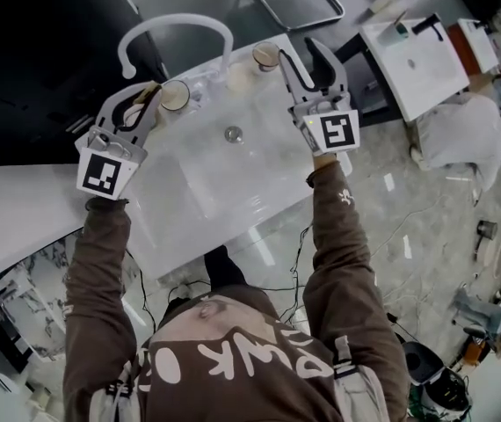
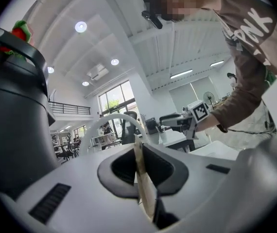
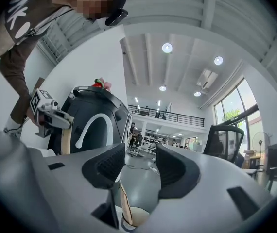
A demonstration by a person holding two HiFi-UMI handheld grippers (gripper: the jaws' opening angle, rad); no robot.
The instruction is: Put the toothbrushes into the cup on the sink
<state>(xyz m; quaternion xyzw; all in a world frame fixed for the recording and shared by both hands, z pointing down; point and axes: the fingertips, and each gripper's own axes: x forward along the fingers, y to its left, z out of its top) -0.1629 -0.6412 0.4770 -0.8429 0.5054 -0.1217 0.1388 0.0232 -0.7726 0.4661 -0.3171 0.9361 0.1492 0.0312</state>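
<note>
A white sink (image 1: 199, 187) carries two cups on its far rim. My left gripper (image 1: 148, 98) is shut on a wooden toothbrush (image 1: 151, 105), right beside the left cup (image 1: 176, 96). In the left gripper view the pale handle (image 2: 142, 176) stands pinched between the jaws of that gripper (image 2: 139, 166). My right gripper (image 1: 306, 60) is open just right of the other cup (image 1: 265, 55). The right gripper view shows nothing between the jaws of the right gripper (image 3: 141, 166). Below them sits that cup (image 3: 133, 218) with a toothbrush (image 3: 124, 203) standing in it.
A white arched faucet (image 1: 176, 32) rises behind the basin, and the drain (image 1: 233, 134) lies mid-basin. A dark cabinet (image 1: 31, 69) stands to the left. A chair base (image 1: 294, 3) and a white table (image 1: 413, 55) are beyond the sink. Cables (image 1: 409, 262) trail over the floor.
</note>
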